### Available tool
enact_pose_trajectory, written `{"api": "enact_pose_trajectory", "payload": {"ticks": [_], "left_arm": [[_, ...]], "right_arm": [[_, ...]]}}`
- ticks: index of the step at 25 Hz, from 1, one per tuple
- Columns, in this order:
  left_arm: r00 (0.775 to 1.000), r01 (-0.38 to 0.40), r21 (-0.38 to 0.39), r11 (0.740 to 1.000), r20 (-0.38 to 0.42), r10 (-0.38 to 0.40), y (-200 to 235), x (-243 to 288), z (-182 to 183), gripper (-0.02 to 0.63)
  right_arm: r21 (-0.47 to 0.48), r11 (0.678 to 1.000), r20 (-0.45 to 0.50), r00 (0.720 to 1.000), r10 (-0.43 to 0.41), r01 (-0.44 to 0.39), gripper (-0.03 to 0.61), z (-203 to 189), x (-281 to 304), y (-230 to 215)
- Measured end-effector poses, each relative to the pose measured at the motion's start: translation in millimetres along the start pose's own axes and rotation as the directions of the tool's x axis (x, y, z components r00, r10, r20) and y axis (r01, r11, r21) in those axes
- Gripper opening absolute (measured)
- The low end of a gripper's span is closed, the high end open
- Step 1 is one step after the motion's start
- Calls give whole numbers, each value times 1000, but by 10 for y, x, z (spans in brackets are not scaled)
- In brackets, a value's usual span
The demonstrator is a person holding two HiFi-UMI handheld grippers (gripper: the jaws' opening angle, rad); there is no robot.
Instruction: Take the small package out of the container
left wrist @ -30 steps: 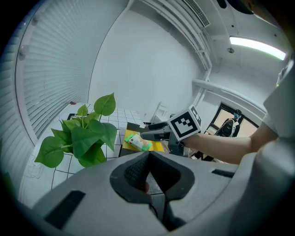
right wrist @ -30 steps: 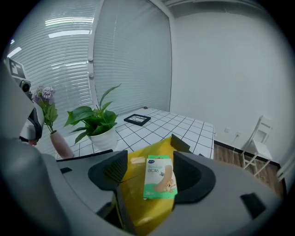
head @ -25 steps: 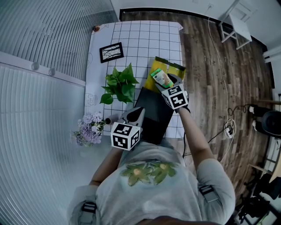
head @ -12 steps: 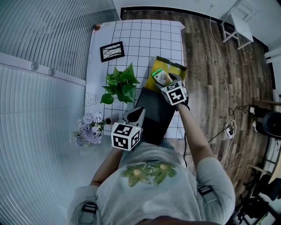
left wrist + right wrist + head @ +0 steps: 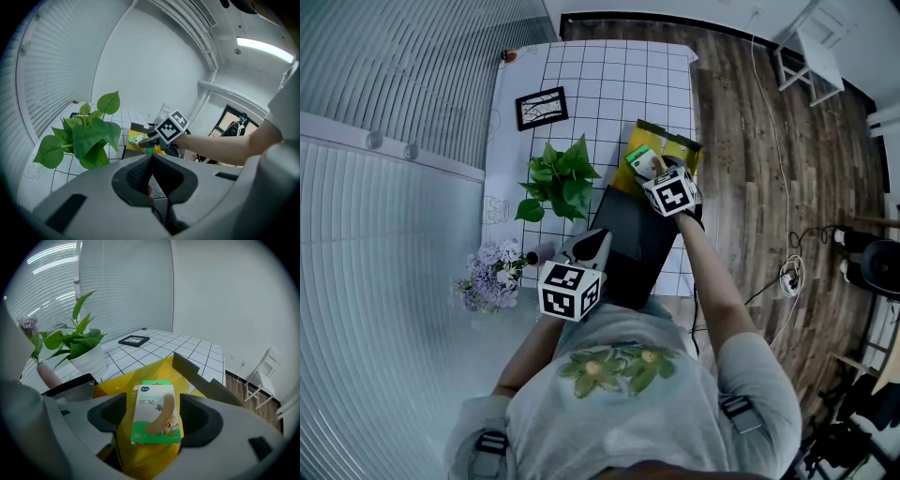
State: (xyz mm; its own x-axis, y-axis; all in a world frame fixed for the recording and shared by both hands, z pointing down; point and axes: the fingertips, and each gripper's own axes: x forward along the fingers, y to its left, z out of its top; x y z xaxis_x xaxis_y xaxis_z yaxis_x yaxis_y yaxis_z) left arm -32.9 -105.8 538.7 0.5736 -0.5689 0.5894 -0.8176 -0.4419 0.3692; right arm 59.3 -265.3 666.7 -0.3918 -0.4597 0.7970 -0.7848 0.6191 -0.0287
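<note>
A small green and white bandage box (image 5: 154, 414) lies flat on a yellow package (image 5: 140, 377) with dark flaps. It sits between the jaws of my right gripper (image 5: 152, 409), which stand wide; a gap shows at the left pad, so the box is not pinched. From the head view the box (image 5: 643, 161) lies just ahead of the right gripper (image 5: 654, 170), over the yellow package (image 5: 677, 150). A black container (image 5: 630, 246) stands on the table's near edge. My left gripper (image 5: 598, 238) rests at its left side, jaws shut and empty (image 5: 151, 161).
A potted green plant (image 5: 558, 178), a black picture frame (image 5: 540, 108) and a vase of purple flowers (image 5: 492, 274) stand on the white gridded table (image 5: 619, 84). Wooden floor with cables and a white chair (image 5: 806, 52) lies to the right.
My right gripper has moved slightly farther up the table with the bandage box, over the yellow package. The left gripper has stayed put.
</note>
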Motion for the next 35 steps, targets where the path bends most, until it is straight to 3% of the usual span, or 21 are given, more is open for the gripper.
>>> {"api": "enact_pose_trajectory", "payload": {"ticks": [21,26,35], "left_arm": [[1000,-6,-15,1000,-6,6,60,31,-22,6],[1000,-6,-17,1000,-7,6,70,43,-17,7],[1000,0,-15,1000,-9,0,56,74,-21,7]], "right_arm": [[22,999,-146,989,31,-28,327,-126,257,-49],[7,1000,-238,971,21,-20,327,-238,297,-59],[9,1000,-233,972,31,-30,327,-219,336,-47]]}}
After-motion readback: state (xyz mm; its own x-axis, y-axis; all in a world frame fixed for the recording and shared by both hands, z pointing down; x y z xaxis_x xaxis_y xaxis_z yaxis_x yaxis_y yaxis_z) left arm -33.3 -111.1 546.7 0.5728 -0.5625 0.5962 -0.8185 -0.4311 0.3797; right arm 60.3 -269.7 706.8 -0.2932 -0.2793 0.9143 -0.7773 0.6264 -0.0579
